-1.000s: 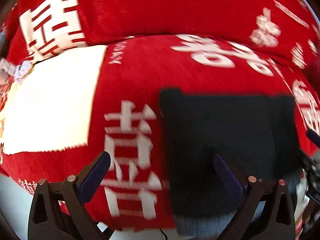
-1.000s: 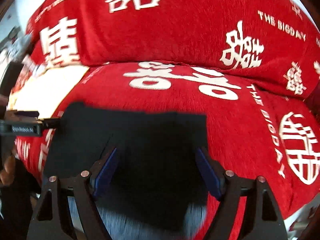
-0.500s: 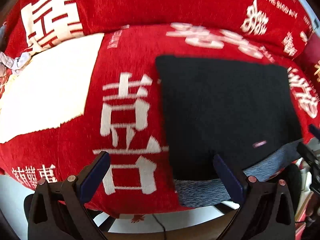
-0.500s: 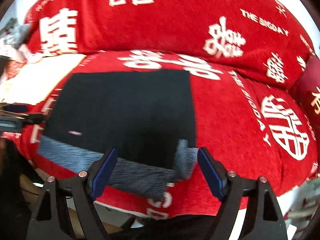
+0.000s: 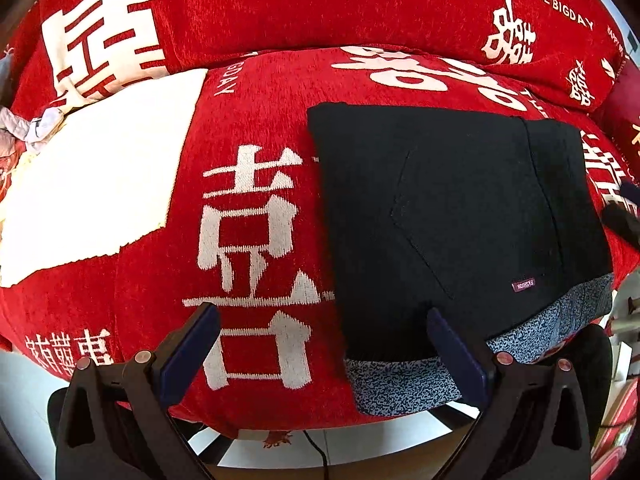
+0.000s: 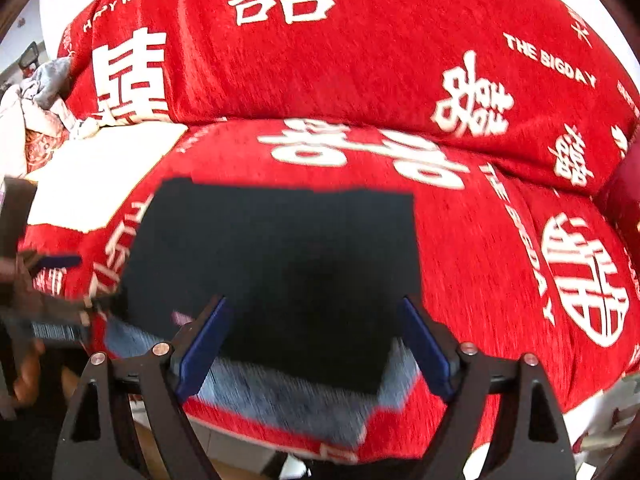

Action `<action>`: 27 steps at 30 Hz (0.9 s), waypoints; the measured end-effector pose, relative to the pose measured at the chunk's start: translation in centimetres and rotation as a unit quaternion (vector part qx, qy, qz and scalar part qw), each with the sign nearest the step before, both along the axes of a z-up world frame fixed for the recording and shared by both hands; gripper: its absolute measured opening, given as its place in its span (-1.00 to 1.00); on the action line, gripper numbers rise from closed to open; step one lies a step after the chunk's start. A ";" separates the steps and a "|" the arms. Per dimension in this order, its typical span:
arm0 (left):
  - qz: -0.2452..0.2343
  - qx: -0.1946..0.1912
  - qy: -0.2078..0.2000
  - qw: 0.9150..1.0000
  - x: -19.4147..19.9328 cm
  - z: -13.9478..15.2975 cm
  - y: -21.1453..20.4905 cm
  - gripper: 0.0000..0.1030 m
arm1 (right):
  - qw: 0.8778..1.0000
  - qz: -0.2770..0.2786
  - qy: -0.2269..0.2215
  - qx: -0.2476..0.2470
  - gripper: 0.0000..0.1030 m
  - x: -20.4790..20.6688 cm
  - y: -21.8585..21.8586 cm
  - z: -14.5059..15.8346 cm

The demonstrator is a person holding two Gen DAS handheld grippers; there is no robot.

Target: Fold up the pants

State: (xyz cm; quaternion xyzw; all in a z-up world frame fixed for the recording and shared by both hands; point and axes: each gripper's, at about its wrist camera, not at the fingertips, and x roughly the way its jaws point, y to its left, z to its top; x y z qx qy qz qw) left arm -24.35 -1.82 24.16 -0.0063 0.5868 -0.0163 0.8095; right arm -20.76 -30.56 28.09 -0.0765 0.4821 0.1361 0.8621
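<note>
Black pants (image 5: 460,220) lie folded flat on the red sofa seat (image 5: 248,120), with a grey speckled band (image 5: 400,384) along their near edge and a small label (image 5: 524,285). My left gripper (image 5: 320,316) is open above the seat's front. Its right finger (image 5: 452,344) is over the pants' near left corner and holds nothing. In the blurred right wrist view, my right gripper (image 6: 314,304) hovers over the near part of the pants (image 6: 280,248). Its jaws are opening, and the cloth lies below them, not pinched.
A white cloth (image 5: 92,176) lies on the seat left of the pants. Crumpled clothes (image 6: 40,92) are piled at the far left. The red backrest (image 6: 320,60) rises behind. A dark red cushion (image 6: 628,184) sits at the right. The floor shows below the seat's front edge.
Both grippers have drawn back from the pants, which now lie flat with the grey band showing. The left view has since held still. The right view is still shifting.
</note>
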 end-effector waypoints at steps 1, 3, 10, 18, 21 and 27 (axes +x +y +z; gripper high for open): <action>0.000 -0.001 0.001 1.000 0.0 0.0 0.0 1.00 | 1.000 0.008 -0.004 0.000 0.71 0.6 1.1 -0.1; 0.001 -0.001 0.002 1.000 0.0 -0.1 0.0 1.00 | 1.000 0.026 -0.002 -0.003 0.71 2.7 3.4 -0.7; 0.001 -0.003 0.001 1.000 0.1 -0.2 0.0 1.00 | 0.996 0.001 0.081 -0.045 0.78 8.7 5.3 -6.3; 0.005 -0.014 0.009 1.000 0.2 -0.7 0.3 1.00 | 0.998 0.012 0.048 -0.034 0.91 5.7 5.3 -3.6; 0.006 -0.016 0.009 1.000 0.2 -0.8 0.3 1.00 | 0.997 0.012 0.061 -0.044 0.92 3.8 4.8 -4.7; 0.022 -0.030 -0.002 0.999 -0.1 0.6 1.4 1.00 | 0.997 -0.013 0.060 -0.054 0.96 1.2 2.3 -4.4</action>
